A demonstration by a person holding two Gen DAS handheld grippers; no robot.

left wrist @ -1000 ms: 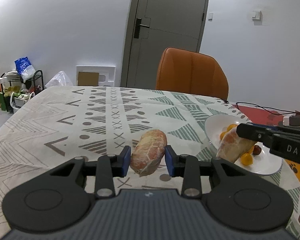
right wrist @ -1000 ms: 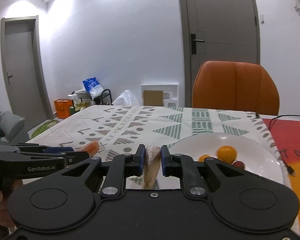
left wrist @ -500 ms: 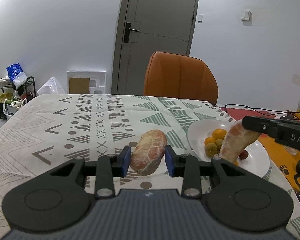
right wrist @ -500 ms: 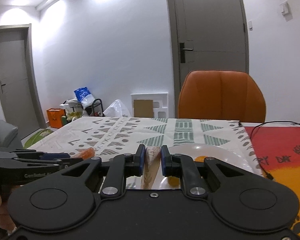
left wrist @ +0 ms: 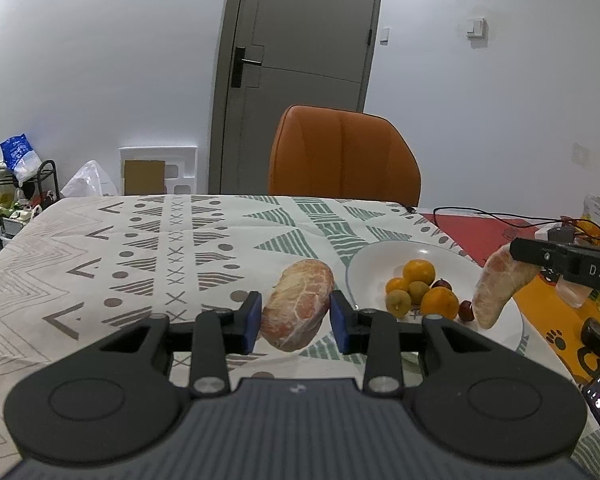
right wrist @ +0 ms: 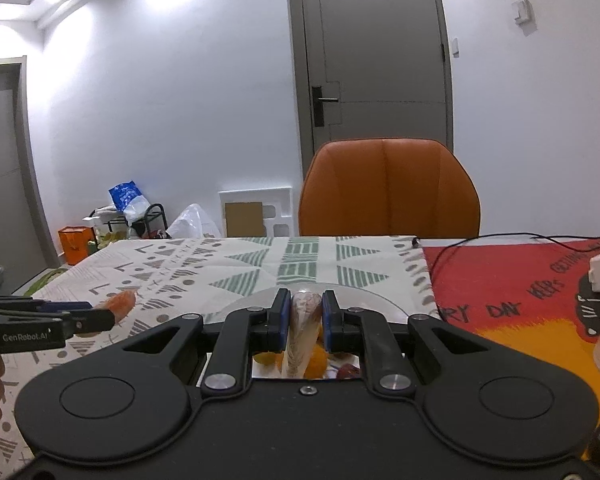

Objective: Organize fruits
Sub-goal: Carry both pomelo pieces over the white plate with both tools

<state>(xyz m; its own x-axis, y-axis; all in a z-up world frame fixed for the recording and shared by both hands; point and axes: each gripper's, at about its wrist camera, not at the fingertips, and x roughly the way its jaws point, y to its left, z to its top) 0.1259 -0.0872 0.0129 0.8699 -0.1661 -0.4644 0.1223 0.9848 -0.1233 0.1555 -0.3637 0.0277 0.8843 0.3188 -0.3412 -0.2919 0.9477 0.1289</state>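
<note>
Left gripper (left wrist: 296,322) clenched on a mottled oval fruit (left wrist: 298,304), held off the tablecloth just left of the white plate (left wrist: 380,256). Right gripper (right wrist: 305,326) clamps a tapered mottled fruit (right wrist: 305,320) over that plate, likely staged for drop-off beside the oranges (left wrist: 419,272).

This looks like a room in a home, because a table (left wrist: 100,248) with a patterned cloth fills the middle and an orange chair (left wrist: 344,152) is pushed up to its far side. Behind the chair there is a grey door (left wrist: 300,72) with a black handle in a plain white wall, and a light switch (left wrist: 477,28) sits on the wall to the right of the door. To the left of the door, on the floor by the wall, are a small black rack (left wrist: 16,196) full of things, plastic bags (left wrist: 88,184) and an orange box (right wrist: 75,242).
</note>
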